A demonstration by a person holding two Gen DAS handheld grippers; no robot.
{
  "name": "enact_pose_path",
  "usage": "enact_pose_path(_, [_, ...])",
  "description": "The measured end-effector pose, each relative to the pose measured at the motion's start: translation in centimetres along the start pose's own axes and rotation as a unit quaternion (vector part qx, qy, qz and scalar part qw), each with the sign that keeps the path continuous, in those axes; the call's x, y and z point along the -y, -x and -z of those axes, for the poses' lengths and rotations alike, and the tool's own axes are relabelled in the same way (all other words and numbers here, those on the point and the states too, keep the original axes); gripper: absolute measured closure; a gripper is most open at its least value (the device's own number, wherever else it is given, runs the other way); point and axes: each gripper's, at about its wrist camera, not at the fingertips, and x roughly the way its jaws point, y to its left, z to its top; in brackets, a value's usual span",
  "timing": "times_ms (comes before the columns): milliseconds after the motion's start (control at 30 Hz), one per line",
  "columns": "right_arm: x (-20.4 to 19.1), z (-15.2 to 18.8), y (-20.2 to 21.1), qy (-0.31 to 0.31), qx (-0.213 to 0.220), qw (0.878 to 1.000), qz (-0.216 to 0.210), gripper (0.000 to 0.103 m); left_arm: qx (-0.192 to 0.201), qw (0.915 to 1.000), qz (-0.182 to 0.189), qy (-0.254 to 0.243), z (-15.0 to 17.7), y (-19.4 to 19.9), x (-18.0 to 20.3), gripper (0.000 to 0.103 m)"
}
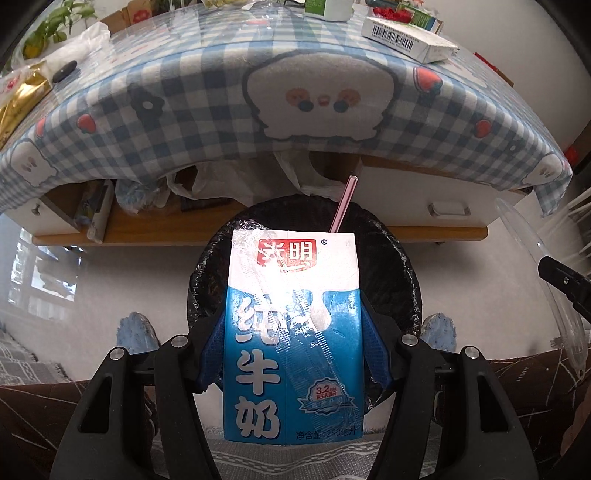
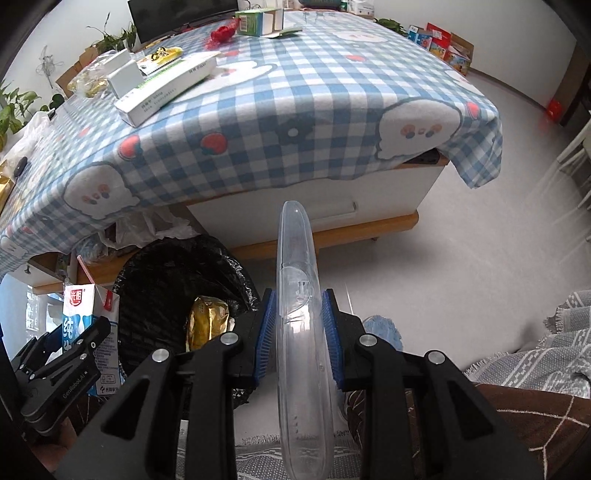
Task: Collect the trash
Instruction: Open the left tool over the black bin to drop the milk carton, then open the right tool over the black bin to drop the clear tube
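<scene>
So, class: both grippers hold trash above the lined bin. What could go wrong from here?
1. The milk carton still has a straw in it; if any liquid is left, tipping it might spill some.
2. The right gripper pinches the clear plastic lid edge-on, to the right of the bin, so on release it could fall to the floor.
3. The left gripper sits close beside the right; they may bump.

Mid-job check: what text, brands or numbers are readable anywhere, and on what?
"光明" with ®: red logo on the milk carton held by the left tool.
"纯牛奶": carton front.
"3.2": carton badge; smaller print unreadable.
"净含量": carton bottom; the amount is glared out.
"GenRobot.AI": left tool's arm, right wrist view.
Barcode box and long white box: print too small.
</scene>
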Motion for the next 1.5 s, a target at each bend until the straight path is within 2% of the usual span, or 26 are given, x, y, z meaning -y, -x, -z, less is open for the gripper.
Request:
enact_pose_path(333, [-0.1,-0.2,-2.1,0.001,-0.014,1.0,0.011,0.078,-0.025,0.9996,-0.003,-0.008,0.3,-4.1,1.3,0.041])
enact_pose_path(567, [-0.4,-0.2,-3.1,0.003,-0.024,1.0,0.015,0.078,-0.023,0.9994,0.002,-0.024,0.0,-5.8,2.4,0.04])
enact_pose_path(667, [-0.6,-0.2,-3.3,0.006,-0.025,1.0,0.014,0.078,-0.019,0.9994,-0.004,-0.03,0.1,-5.9,2.6,0.036])
enact_pose_path(733, [-0.8,-0.2,-3.2,0.007,-0.024,1.0,0.013,0.078,-0.011,0.9995,-0.003,-0.028,0.1,-5.6,2.5,0.025])
enact_pose_path(933, [-2.1,-0.4,-2.5,0.015,-0.01,1.0,-0.003,0.078,0.016,0.9997,-0.008,-0.015,-0.2,-3.8,0.9,0.007])
enact_pose_path(1100, [-3.9,-0.3,-1.4,0.032,0.007,0.999,-0.023,0.078,0.029,0.9994,-0.013,0.011,-0.7,-1.8,-1.5,0.006])
enact_pose_path(1400, [-7.8,0.3,-0.1,0.069,0.027,0.996,-0.045,0.078,0.061,0.9976,-0.024,0.025,-1.0,1.9,-5.3,0.006])
enact_pose_path(1500, [-8.9,0.5,0.0,0.079,0.029,0.995,-0.051,0.078,0.06,0.9973,-0.025,0.033,-1.1,2.3,-6.6,0.006])
